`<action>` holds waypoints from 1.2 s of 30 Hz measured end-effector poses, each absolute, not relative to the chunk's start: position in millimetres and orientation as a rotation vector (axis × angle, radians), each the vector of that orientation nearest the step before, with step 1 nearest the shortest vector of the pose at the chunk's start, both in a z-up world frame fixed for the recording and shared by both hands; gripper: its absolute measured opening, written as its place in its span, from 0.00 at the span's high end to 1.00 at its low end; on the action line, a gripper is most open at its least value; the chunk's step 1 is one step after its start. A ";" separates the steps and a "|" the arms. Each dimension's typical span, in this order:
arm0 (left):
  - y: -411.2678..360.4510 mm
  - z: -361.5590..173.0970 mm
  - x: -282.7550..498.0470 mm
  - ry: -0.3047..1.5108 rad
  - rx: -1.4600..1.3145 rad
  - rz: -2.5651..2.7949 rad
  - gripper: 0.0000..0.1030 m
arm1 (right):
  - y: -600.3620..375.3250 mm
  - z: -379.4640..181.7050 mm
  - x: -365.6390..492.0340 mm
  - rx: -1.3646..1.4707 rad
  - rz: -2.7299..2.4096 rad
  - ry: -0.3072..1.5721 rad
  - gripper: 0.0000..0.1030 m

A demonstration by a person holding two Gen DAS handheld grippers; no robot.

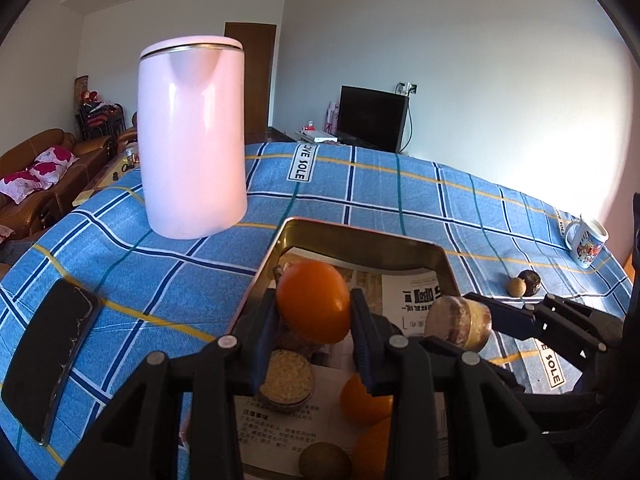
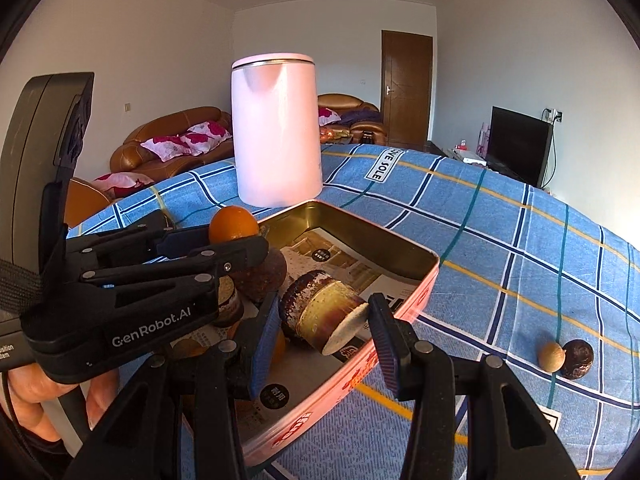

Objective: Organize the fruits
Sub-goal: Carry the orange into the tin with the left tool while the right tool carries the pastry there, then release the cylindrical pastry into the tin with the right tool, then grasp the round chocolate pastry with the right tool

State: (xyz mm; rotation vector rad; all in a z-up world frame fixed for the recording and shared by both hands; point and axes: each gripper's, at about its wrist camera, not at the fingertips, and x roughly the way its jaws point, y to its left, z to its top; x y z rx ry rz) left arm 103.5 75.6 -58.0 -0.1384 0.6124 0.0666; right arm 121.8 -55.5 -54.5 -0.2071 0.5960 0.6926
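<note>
"genrobot.ai" on left gripper (image 2: 240, 254), "sole" on tablecloth label (image 1: 302, 163)

Blue plaid table (image 1: 360, 184) carries kettle (image 1: 192, 136), tin (image 2: 400, 304), mug (image 1: 586, 242) — phone (image 1: 48, 360) too.

A pale pink kettle (image 1: 192, 136) with a thin metallic band under its lid stands upper left of centre on a blue tablecloth (image 1: 400, 196) checked with white, navy, teal and yellow lines. At lower centre, a tin (image 2: 352, 368) shows gold inside and pink with red markings outside, and the orange (image 1: 314, 306) is bright orange between black grippers with blue pads (image 1: 362, 336). At the far right a white mug (image 1: 586, 246) carries a multicoloured print.
</note>
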 end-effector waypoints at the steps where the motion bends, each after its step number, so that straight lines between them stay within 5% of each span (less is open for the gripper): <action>1: 76.1 -58.2 103.1 0.611 -0.144 0.070 0.64 | -54.8 -55.2 123.0 -0.203 0.700 0.607 0.54; 4: 73.9 -54.5 100.8 0.602 -0.142 0.078 0.55 | -58.5 -54.3 124.0 -0.191 0.700 0.611 0.49; 7: 68.2 -45.0 97.3 0.569 -0.134 0.089 0.36 | -70.6 -46.6 119.7 -0.181 0.682 0.590 0.37; 22: -44.5 -20.0 123.2 0.560 0.005 -0.078 0.29 | -246.6 -46.3 204.8 -0.041 0.197 0.711 0.37; 36: -66.6 -47.1 159.6 0.653 -0.014 -0.064 0.29 | -243.7 -75.6 230.9 0.070 0.299 0.867 0.45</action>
